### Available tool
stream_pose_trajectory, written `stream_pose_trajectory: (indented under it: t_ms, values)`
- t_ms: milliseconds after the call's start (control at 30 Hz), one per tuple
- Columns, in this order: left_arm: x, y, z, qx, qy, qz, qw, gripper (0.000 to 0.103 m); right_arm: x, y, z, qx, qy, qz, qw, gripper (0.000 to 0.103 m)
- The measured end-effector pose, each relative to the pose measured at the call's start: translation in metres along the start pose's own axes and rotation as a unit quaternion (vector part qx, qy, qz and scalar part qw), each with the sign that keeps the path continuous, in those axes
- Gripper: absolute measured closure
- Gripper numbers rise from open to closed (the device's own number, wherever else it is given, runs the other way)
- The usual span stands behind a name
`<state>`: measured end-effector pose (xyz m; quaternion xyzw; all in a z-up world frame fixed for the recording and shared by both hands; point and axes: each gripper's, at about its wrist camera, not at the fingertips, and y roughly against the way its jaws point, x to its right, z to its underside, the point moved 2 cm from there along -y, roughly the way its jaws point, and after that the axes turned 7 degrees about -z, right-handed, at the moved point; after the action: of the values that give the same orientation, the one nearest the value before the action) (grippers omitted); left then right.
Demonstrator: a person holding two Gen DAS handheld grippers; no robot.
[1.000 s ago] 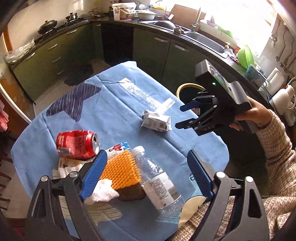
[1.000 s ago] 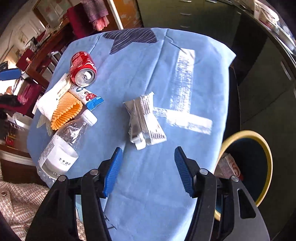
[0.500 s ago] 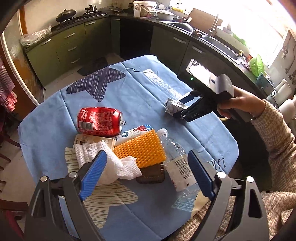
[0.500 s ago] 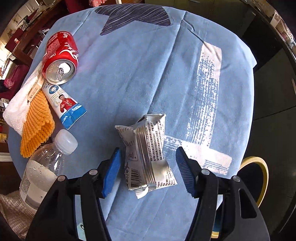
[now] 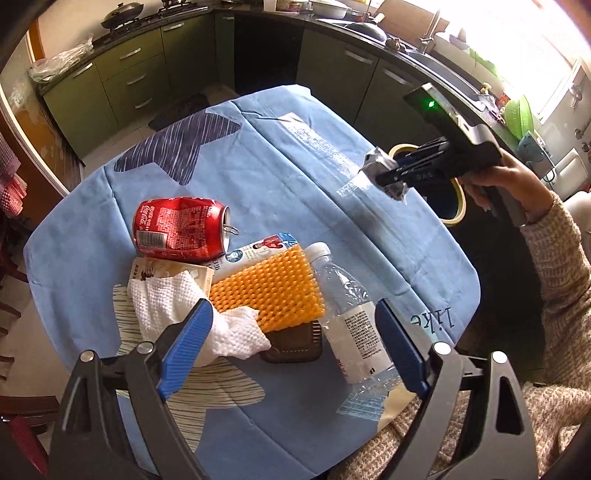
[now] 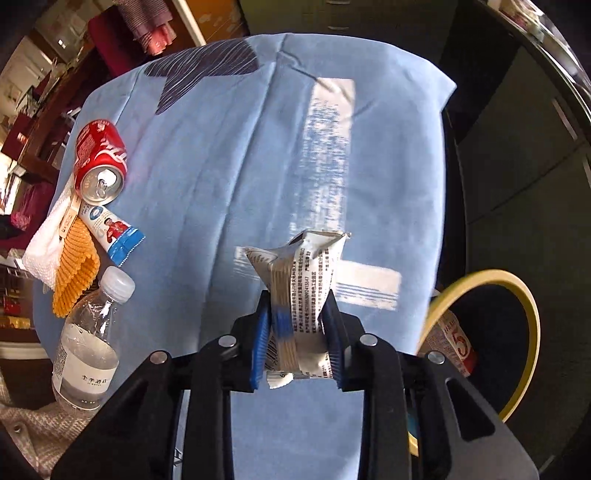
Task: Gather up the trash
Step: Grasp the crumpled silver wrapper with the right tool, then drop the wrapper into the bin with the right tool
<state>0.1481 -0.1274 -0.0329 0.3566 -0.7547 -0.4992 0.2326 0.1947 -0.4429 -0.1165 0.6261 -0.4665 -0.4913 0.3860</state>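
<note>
Blue cloth covered the round table (image 5: 280, 177) in a green-cabinet kitchen. Half a second earlier the right gripper (image 6: 295, 343) had stood wide around the silver wrapper (image 6: 299, 295) lying on the cloth; now it was clamped on it and lifted clear of the table's right edge, near the yellow-rimmed bin (image 6: 517, 295). The left gripper (image 5: 291, 350) hung wide open as before over the near edge, above the can (image 5: 177, 229), orange sponge (image 5: 269, 291) and bottle (image 5: 351, 314).

Pretty clearly a home kitchen: green cabinets (image 5: 122, 79) under a dark countertop (image 5: 332, 26), a wok on the stove (image 5: 122, 16), a sink with faucet (image 5: 430, 27), and a table with a blue tablecloth (image 5: 277, 177).
</note>
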Motion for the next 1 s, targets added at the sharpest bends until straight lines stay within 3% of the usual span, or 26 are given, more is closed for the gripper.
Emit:
stream_pose_trajectory:
  t_ms: [133,233,433,567,733,1000]
  values:
    - [0.008,-0.008,-0.002,-0.013,-0.006,0.003,0.9999,0.018,0.063,0.026,0.016,0.019,-0.063,0.025,0.998,0.075]
    - [0.014,-0.015,-0.003,-0.024,-0.009,0.004,0.9997,0.018,0.119,0.03,0.034,0.01,-0.121,0.055,0.991,0.075]
    - [0.024,-0.029,-0.004,-0.054,-0.001,0.002,0.9985,0.018,0.199,-0.004,0.057,-0.025,-0.195,0.094,0.976,0.075]
    - [0.031,-0.035,0.0,-0.069,-0.002,-0.005,0.9976,0.018,0.217,-0.025,0.057,-0.038,-0.206,0.101,0.973,0.073]
    - [0.037,-0.039,0.003,-0.084,-0.001,-0.007,0.9965,0.018,0.222,-0.028,0.058,-0.038,-0.202,0.116,0.972,0.054]
    - [0.041,-0.059,0.007,-0.124,0.067,-0.006,0.99,0.018,0.205,0.007,0.072,0.006,-0.191,0.109,0.975,0.054]
